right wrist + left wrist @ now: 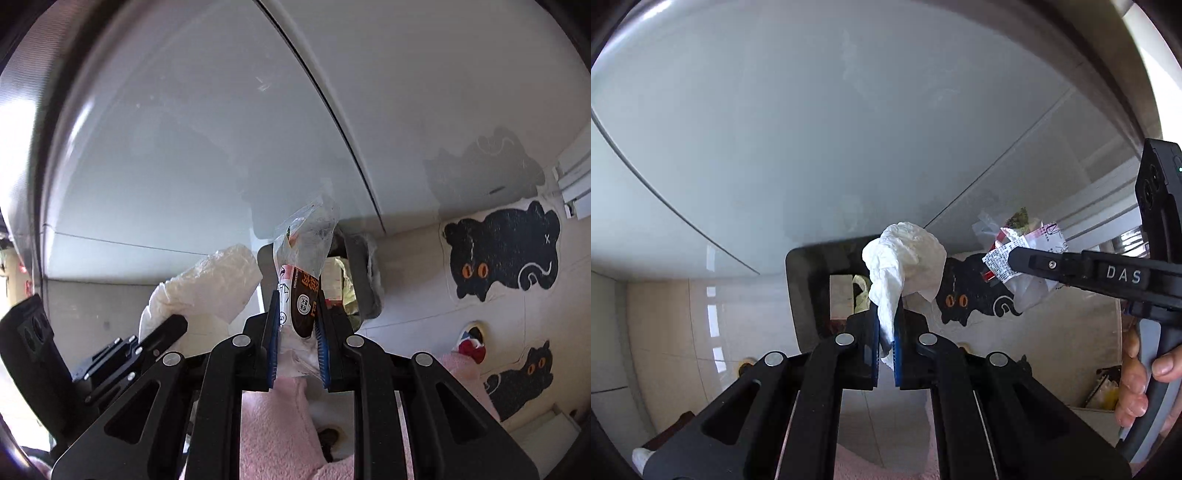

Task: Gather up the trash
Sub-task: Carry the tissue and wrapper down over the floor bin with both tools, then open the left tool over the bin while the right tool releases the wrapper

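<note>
My left gripper is shut on a crumpled white paper tissue and holds it over a dark trash bin that stands on the floor by a white cabinet. My right gripper is shut on a clear plastic snack wrapper with brown and white print. In the left wrist view the right gripper comes in from the right with the wrapper near the bin. In the right wrist view the tissue and left gripper are to the left, and the bin's rim lies just behind the wrapper.
The bin holds some trash. A white cabinet front rises behind it. Black cat floor mats lie to the right. A pink fluffy cloth is below my right gripper. A hand grips the right handle.
</note>
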`<state>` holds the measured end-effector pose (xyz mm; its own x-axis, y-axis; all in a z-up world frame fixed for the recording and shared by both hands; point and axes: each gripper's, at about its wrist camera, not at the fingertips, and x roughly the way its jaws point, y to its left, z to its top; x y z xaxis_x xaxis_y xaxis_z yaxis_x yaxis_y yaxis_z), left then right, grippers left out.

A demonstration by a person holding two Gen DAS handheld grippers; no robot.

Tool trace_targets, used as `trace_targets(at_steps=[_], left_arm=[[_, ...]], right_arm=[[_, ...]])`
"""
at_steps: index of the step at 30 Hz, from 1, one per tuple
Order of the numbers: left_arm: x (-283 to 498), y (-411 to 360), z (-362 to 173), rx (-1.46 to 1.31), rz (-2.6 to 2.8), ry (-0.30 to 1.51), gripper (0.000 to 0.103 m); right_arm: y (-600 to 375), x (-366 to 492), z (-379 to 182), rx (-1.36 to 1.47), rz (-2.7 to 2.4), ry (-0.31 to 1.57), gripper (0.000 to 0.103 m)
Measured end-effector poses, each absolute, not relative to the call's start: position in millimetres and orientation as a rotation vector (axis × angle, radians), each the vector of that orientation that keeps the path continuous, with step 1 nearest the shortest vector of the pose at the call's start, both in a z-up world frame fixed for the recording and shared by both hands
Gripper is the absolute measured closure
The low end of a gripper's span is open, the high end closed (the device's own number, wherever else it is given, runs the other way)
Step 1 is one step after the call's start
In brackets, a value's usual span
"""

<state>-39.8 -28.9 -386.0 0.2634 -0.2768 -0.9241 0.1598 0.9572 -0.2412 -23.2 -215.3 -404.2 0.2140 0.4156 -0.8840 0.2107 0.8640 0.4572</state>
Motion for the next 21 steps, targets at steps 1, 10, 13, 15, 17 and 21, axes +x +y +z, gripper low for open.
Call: trace_targets(at_steps=[1, 10, 13, 15, 17, 21], left_arm=[[-39, -27, -399, -0.109, -0.289, 1.287, 0.099], [-29, -18, -478, -0.105, -0.272, 1.391, 0.099], [-26, -20, -491, -0.109, -0.268, 1.400, 0.099], [-25, -17, -499, -0.114, -0.268, 1.407, 0.099], [-25, -14, -508, -0.113, -0.273, 1.414, 0.099], [-22, -15, -518, -0.111, -0.286, 1.422, 0.099]], right_arm=[[-213, -21, -415, 0.561, 0.141, 1.378, 0.084], [-187, -2, -485, 0.628, 0.105, 1.452, 0.084], [-183, 1, -503, 0.691, 0.064, 1.472, 0.084], [-180, 3, -513, 0.719, 0.050, 1.489, 0.084], [-175, 5, -521, 0.711, 0.045, 1.501, 0.084], [-164, 11, -531, 0.659, 0.058, 1.505, 0.084]])
